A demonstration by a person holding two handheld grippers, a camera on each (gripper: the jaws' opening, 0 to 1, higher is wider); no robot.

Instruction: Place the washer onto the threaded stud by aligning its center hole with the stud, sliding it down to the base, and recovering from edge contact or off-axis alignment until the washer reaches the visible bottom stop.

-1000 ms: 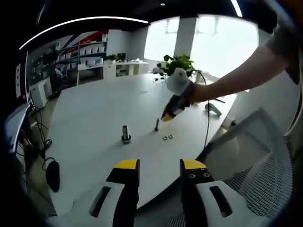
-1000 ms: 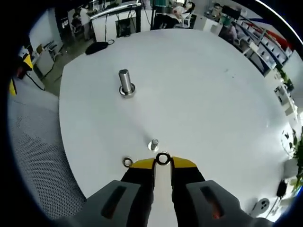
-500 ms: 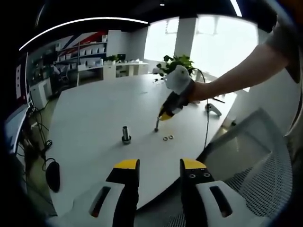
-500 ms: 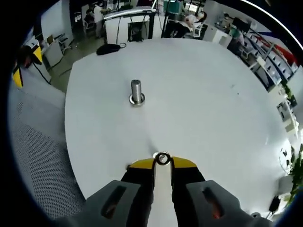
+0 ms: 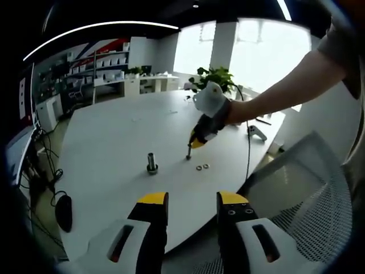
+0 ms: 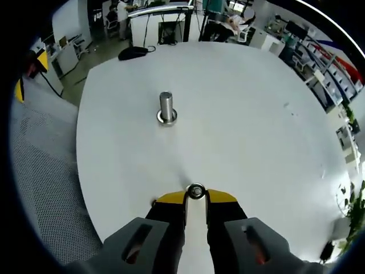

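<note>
Washer poised over a stud on a white bench

The right gripper [image 6: 195, 197] pinches the washer [image 6: 195, 190] at its fingers' tips, directly above the thin stud [image 5: 188, 152], which the washer hides in the right gripper view. A thicker bolt [image 6: 166, 108] stands well beyond; two spare washers [image 5: 202, 166] lie beside the stud. The left gripper [image 5: 193, 204] hangs back, fingers parted and empty.

White round table [image 5: 108, 142]: large bolt [image 5: 151, 162], thin stud [image 5: 188, 152], two washers [image 5: 202, 166].
</note>
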